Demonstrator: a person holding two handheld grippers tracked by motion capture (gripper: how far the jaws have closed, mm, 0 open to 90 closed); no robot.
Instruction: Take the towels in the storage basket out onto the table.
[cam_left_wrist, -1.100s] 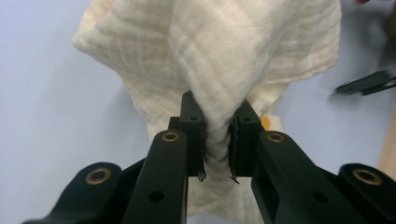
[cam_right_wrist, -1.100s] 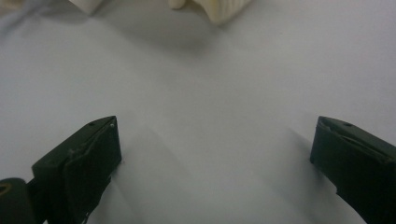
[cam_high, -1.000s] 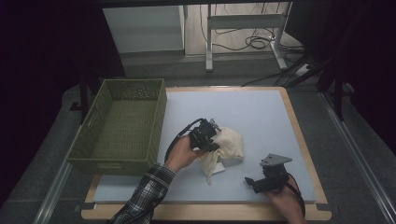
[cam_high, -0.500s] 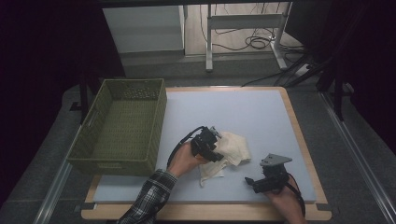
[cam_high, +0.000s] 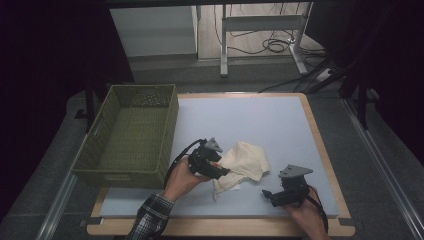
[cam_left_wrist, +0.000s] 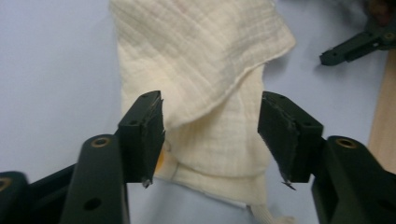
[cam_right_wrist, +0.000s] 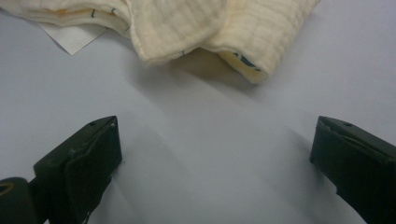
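Observation:
A cream muslin cloth lies crumpled and folded on the pale blue mat. My left gripper is at the cloth's left edge. In the left gripper view its jaws stand open on either side of a folded part of the cloth, and the left gripper holds nothing. My right gripper rests on the mat to the right of the cloth, near the front edge. It is wide open, the right gripper over bare mat, with the cloth and a white tag a short way ahead.
A green woven basket stands on the left of the table, its inside bare. The mat's wooden border runs along the right side. Desk legs and cables lie on the floor beyond the table.
My left gripper has come down and toward the person along the cloth's left side, and the cloth has shifted right and flattened. The right gripper has stayed put.

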